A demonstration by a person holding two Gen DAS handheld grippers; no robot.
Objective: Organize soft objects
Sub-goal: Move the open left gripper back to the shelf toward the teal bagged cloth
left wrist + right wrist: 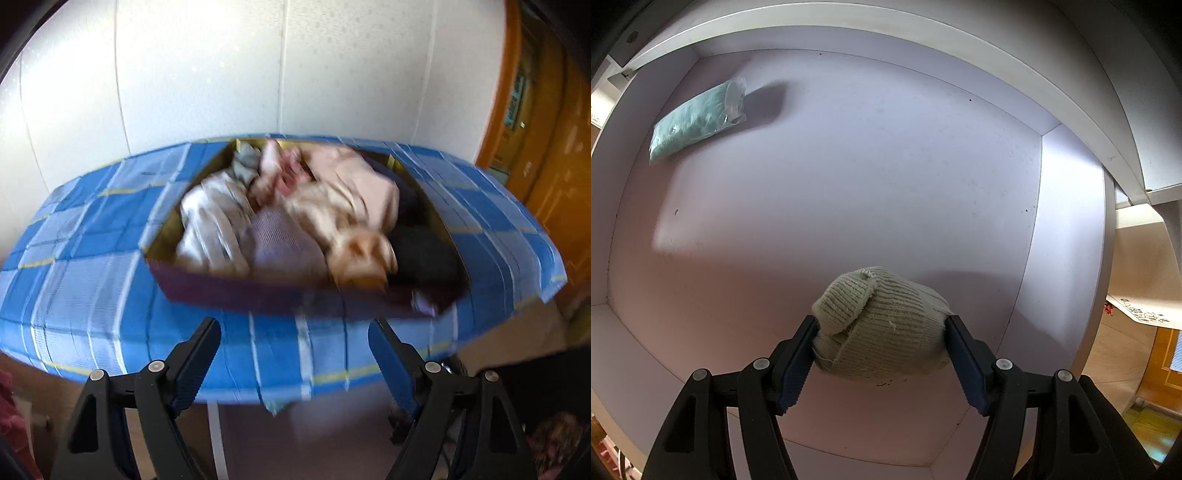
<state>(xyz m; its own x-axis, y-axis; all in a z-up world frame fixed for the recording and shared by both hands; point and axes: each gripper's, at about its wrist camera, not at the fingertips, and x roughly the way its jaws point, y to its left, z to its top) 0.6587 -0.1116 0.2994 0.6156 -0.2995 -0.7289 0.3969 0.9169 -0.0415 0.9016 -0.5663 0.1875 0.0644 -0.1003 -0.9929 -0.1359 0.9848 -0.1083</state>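
Note:
In the left wrist view a dark red box sits on a table under a blue checked cloth. It is heaped with soft things: a white garment, a pale pink one, something tan and rounded and dark fabric. My left gripper is open and empty, hanging over the table's near edge in front of the box. In the right wrist view my right gripper points down into a white compartment, shut on a beige knitted bundle, both pads pressing its sides.
A teal cloth in clear wrap lies in the compartment's far left corner. White walls enclose the compartment. Behind the table is a white wall, with a wooden door to the right. The left view is motion-blurred.

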